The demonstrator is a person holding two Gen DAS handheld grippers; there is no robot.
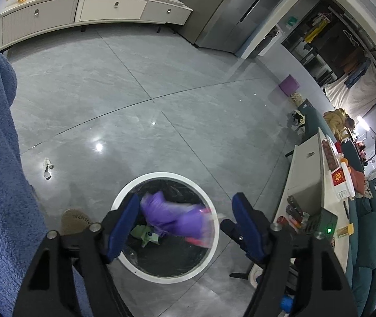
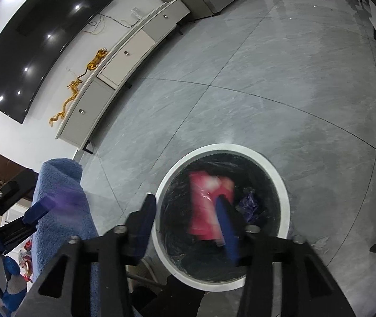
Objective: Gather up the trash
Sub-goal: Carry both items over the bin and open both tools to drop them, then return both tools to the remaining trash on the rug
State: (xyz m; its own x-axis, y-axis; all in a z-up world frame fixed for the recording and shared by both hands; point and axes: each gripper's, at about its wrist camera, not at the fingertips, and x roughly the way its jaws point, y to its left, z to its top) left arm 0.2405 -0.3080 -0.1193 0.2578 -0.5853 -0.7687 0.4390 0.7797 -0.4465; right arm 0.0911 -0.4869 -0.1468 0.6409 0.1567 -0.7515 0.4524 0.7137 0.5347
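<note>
A round bin with a white rim [image 1: 161,175] and a black liner stands on the floor right under both grippers. My left gripper [image 1: 185,198] is open above it; a blurred purple wrapper [image 1: 172,216] is between its blue fingers, over the bin mouth and clear of the right pad. In the right wrist view the same bin's rim [image 2: 241,148] shows. My right gripper [image 2: 185,199] is open, with a blurred red packet [image 2: 206,206] loose beside its right finger [image 2: 226,227]. Green scraps [image 1: 145,233] and a crumpled purple piece [image 2: 251,203] lie at the bottom.
A crumpled white paper [image 1: 47,169] lies on the grey tiles left of the bin. A person's blue fleece clothing [image 1: 0,185] and a slipper [image 1: 75,220] are close at the left. A low table [image 1: 309,179] crowds the right. A white cabinet [image 1: 82,13] lines the far wall.
</note>
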